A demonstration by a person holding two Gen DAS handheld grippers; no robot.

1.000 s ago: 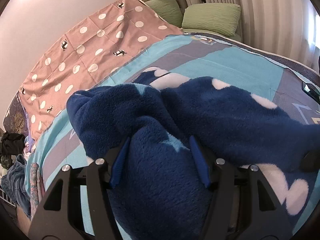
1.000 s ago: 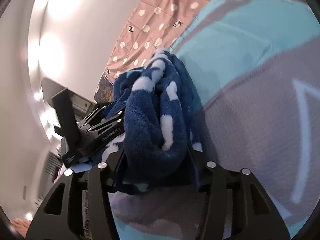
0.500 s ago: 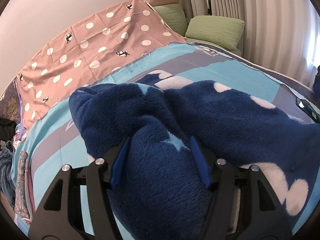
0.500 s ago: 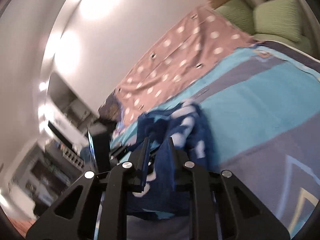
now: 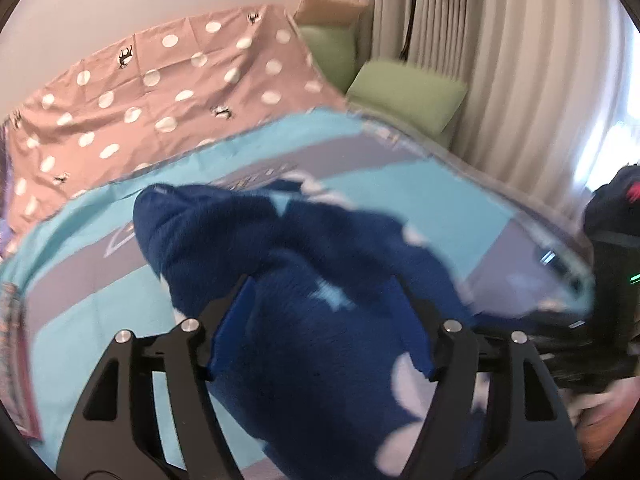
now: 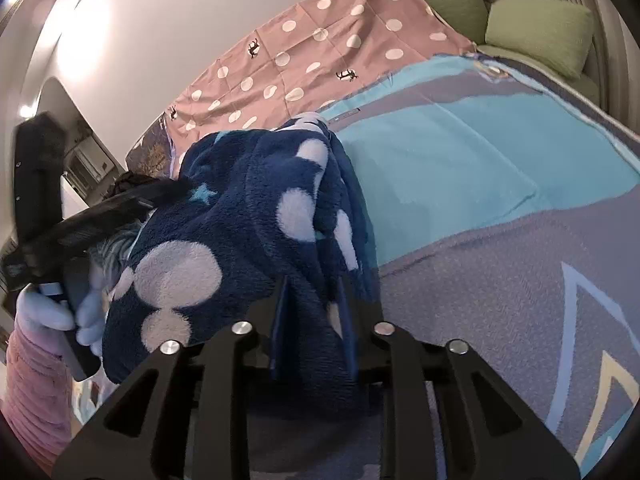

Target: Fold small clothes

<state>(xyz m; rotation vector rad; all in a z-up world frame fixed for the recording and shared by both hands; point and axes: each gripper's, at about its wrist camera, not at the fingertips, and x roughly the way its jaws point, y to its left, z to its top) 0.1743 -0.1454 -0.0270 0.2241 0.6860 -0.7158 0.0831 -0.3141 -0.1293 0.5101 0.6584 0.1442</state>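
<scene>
A fluffy navy fleece garment (image 5: 304,264) with white blobs and small light-blue stars hangs bunched above the bed. My left gripper (image 5: 320,316) is shut on a thick fold of it, fabric filling the gap between the blue pads. My right gripper (image 6: 314,312) is shut on another fold of the same garment (image 6: 248,216), which drapes to its left. The left gripper's black body (image 6: 72,224) shows at the left of the right wrist view, held by a gloved hand. The right gripper's body (image 5: 608,280) shows at the right edge of the left wrist view.
The bed carries a turquoise and grey blanket (image 6: 460,152) and, beyond it, a pink polka-dot sheet (image 5: 160,92). Green pillows (image 5: 404,96) lie at the head, before pale curtains (image 5: 500,60). Dark clutter lies beside the bed at the left (image 6: 132,180).
Both grippers have lifted with the garment and turned toward the head of the bed. The right gripper closed from a wide hold to a narrow pinch on a fold.
</scene>
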